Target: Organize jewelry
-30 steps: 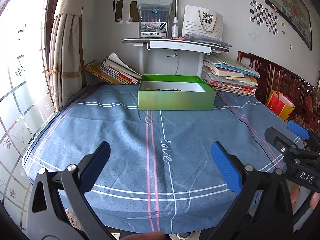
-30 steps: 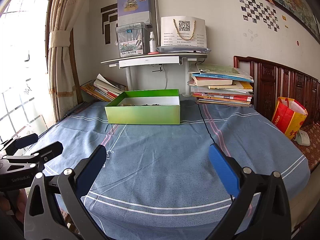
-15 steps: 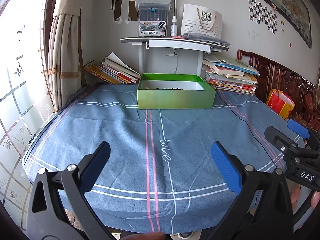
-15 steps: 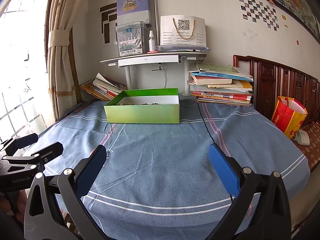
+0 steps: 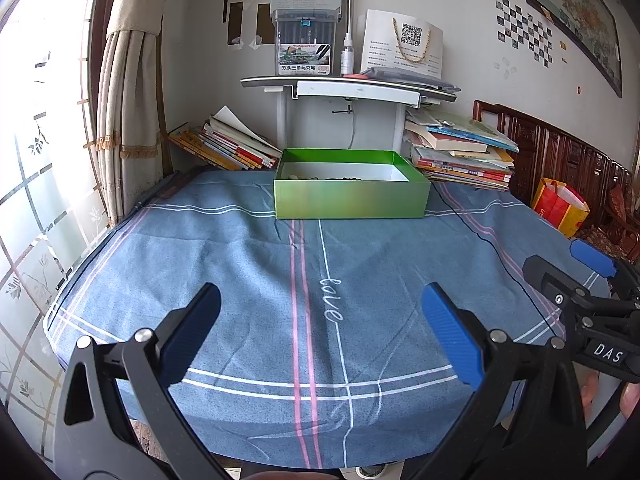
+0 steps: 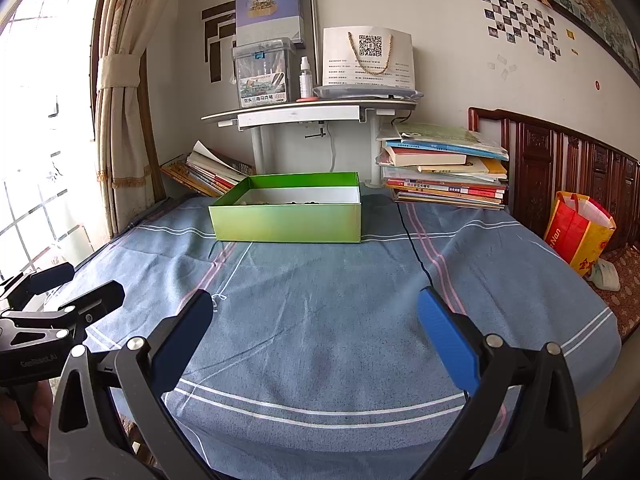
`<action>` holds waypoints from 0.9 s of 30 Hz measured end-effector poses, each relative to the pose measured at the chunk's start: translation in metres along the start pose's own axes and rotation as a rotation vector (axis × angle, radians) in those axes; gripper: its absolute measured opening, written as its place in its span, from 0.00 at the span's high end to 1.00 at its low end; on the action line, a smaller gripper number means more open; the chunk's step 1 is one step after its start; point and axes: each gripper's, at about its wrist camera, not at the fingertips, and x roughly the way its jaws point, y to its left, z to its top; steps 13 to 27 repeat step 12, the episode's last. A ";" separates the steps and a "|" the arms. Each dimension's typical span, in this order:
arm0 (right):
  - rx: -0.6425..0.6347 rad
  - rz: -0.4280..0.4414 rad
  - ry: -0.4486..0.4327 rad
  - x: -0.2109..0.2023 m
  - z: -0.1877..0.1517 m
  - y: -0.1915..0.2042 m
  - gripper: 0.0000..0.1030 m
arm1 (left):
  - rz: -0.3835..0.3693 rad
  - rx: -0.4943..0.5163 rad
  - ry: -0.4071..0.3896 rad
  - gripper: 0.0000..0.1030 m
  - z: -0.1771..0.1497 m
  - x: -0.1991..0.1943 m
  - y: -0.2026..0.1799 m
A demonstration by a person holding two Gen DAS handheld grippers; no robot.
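A shallow green box [image 5: 351, 196] with a white inside stands at the far side of the table; it also shows in the right wrist view [image 6: 287, 218]. Dark beaded jewelry [image 5: 340, 178] lies inside it, mostly hidden by the front wall, and shows in the right wrist view too [image 6: 302, 202]. My left gripper [image 5: 320, 330] is open and empty, low over the near edge of the table. My right gripper [image 6: 314, 332] is open and empty, beside it on the right. Each gripper shows at the edge of the other's view.
A blue cloth with pink and white stripes [image 5: 320, 280] covers the table. Book stacks [image 5: 460, 152] and leaning books [image 5: 224, 148] flank a white shelf [image 5: 348, 88] behind the box. A thin black cable [image 6: 412, 248] runs across the cloth. A red and yellow bag [image 6: 580, 232] stands at the right.
Both views have tilted slightly, so the box sits a little higher in each frame. Both grippers stay open and empty.
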 end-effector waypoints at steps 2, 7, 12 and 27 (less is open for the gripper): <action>0.001 0.003 0.002 0.000 0.000 0.000 0.03 | -0.002 0.006 0.002 0.04 0.000 0.000 -0.001; -0.003 0.002 0.001 0.000 -0.001 0.002 0.03 | -0.015 0.009 0.002 0.04 0.001 0.000 -0.001; 0.000 0.003 0.002 0.000 -0.002 0.001 0.03 | -0.011 0.002 -0.002 0.04 0.001 0.000 0.001; 0.000 0.003 0.002 0.000 -0.002 0.001 0.03 | -0.011 0.002 -0.002 0.04 0.001 0.000 0.001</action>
